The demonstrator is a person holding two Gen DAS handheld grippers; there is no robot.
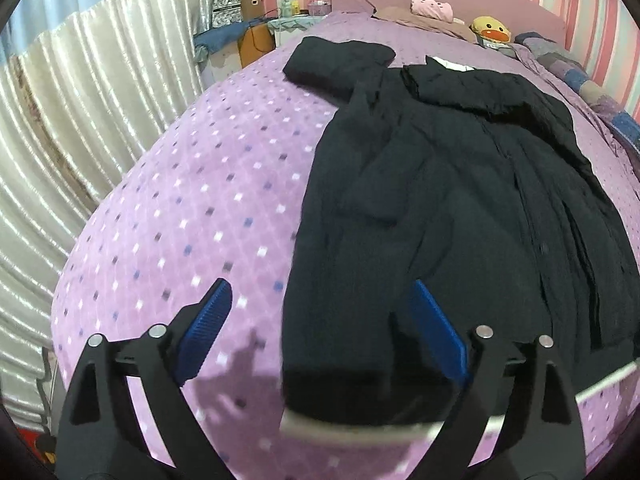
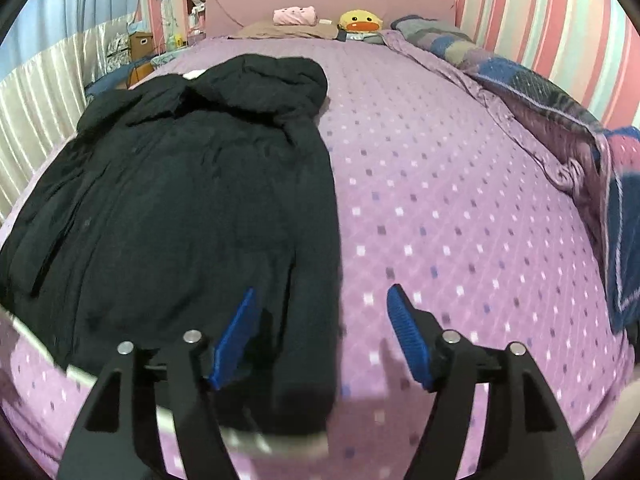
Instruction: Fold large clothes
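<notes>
A large black garment (image 1: pixel 460 200) lies spread lengthwise on the purple dotted bedsheet (image 1: pixel 180 200), sleeves folded in near the far end. It also shows in the right wrist view (image 2: pixel 180 200). My left gripper (image 1: pixel 324 320) is open, its blue pads straddling the garment's near left corner just above the hem. My right gripper (image 2: pixel 324 328) is open, straddling the garment's near right corner. A white strip edges the hem (image 1: pixel 360 426).
Pillows, a pink folded cloth (image 2: pixel 295 16) and a yellow duck plush (image 2: pixel 359 21) sit by the pink headboard. A patchwork blanket (image 2: pixel 560 112) is bunched along the right side. Shiny curtains (image 1: pixel 80 140) hang left of the bed, with a cluttered bedside table (image 1: pixel 256 20).
</notes>
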